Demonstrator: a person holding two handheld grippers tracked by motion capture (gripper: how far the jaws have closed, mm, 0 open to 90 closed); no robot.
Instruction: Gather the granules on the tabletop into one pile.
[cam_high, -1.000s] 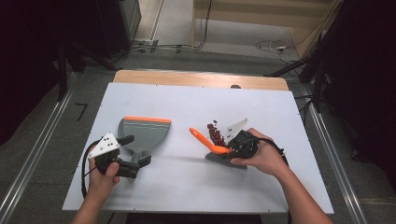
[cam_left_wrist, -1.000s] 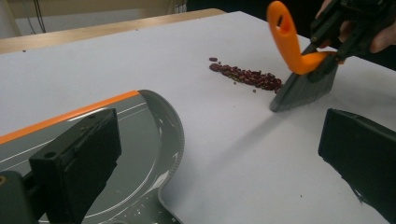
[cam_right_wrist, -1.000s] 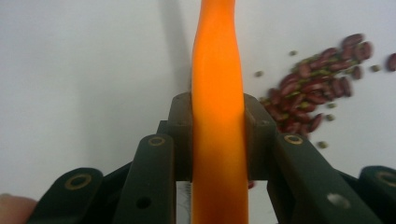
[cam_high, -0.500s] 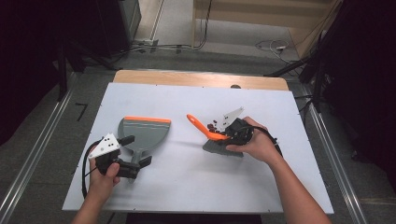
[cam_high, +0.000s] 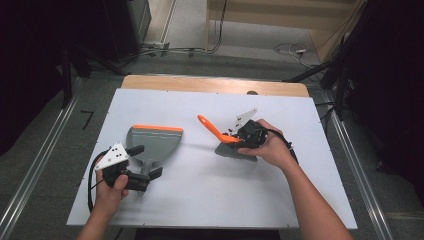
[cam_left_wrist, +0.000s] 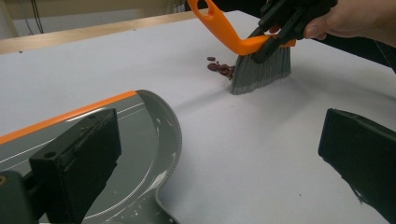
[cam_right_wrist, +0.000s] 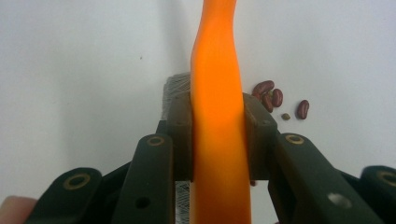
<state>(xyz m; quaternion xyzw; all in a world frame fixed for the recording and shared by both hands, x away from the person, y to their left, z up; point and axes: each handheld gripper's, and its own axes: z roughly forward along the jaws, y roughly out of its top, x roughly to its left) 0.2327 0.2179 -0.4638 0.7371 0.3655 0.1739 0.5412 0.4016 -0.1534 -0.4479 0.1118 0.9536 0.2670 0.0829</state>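
Small brush clamped in the right gripper beside a few beans; dustpan at the left gripper on a white table.

High view: the white matte tabletop lies bare along its near and right edges. The right gripper has its jaws clamped on the orange-handled plastic brush with grey bristles, right of centre; the grey plastic dustpan with an orange lip lies left, well apart.
Left gripper view: the left gripper has jaws wide apart, one over the dustpan's glossy curved wall; the dark red beans touch the bristles.
Right gripper view: both pads squeeze the smooth handle.
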